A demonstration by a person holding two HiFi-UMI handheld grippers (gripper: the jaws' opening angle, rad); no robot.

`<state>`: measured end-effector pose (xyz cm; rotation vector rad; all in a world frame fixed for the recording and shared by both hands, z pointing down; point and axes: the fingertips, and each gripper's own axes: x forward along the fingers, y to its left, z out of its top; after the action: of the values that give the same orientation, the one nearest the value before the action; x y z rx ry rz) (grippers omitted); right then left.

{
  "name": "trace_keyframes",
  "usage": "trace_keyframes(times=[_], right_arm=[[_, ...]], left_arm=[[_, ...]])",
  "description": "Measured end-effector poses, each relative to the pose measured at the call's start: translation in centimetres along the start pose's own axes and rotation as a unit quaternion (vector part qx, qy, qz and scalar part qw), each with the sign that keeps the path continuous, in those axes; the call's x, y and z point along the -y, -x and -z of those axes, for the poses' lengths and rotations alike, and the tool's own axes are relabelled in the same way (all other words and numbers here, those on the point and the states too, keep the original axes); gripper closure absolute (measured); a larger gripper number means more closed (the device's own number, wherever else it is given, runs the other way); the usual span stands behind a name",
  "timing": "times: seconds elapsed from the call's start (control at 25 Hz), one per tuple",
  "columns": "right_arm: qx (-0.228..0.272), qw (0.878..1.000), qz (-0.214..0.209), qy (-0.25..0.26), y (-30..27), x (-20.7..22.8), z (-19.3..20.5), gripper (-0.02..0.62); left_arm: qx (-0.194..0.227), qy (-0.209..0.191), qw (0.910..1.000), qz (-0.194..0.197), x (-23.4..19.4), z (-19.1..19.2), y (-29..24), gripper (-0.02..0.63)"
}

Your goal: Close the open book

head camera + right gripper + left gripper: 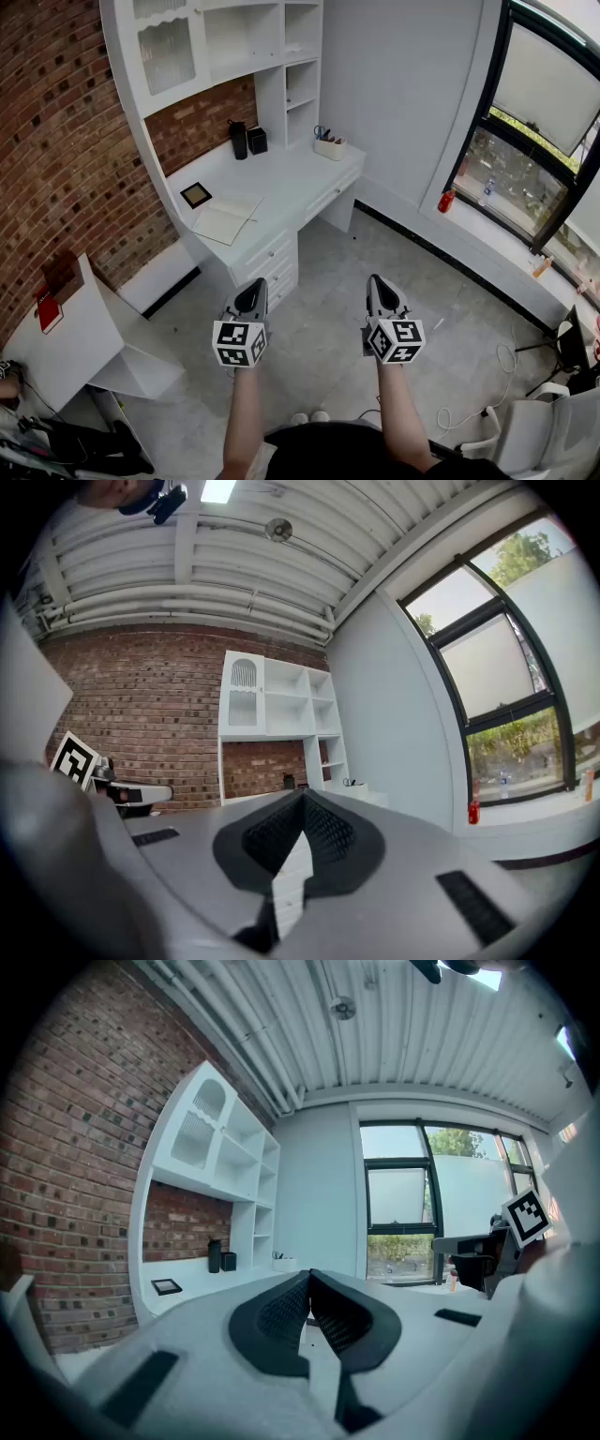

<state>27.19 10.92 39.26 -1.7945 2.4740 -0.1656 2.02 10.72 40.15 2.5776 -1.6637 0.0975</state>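
The open book (226, 219) lies on the white table (300, 173), at eleven o'clock from the left gripper (253, 291) and well apart from it. The right gripper (379, 284) is at its three o'clock. Both jaws are pressed together, empty, and a small dark frame (196, 195), perhaps a picture, lies just beside the pages

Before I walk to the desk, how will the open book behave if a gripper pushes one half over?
The open book lies flat and looks thin, so it is probably light and may slide on the smooth white desk rather than fold. Its pages look like plain paper, likely floppy, so a single page might lift alone.
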Motion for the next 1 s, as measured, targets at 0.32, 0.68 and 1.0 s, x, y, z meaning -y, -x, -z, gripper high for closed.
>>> trace_keyframes(times=[0.32, 0.68, 1.0], right_arm=[[-0.002, 1.000, 0.001, 0.000, -0.4, -0.4, 0.0, 0.597], [0.009, 1.000, 0.005, -0.023, 0.0, -0.4, 0.3, 0.597], [0.008, 1.000, 0.005, -0.020, 0.3, -1.0, 0.8, 0.595]], left_arm=[[-0.005, 0.001, 1.0000, 0.002, -0.4, 0.2, 0.0, 0.597], [-0.009, 0.004, 0.9999, 0.006, -0.3, 0.8, 0.1, 0.597], [-0.018, 0.008, 0.9998, 0.003, -0.8, 1.7, 1.0, 0.597]])
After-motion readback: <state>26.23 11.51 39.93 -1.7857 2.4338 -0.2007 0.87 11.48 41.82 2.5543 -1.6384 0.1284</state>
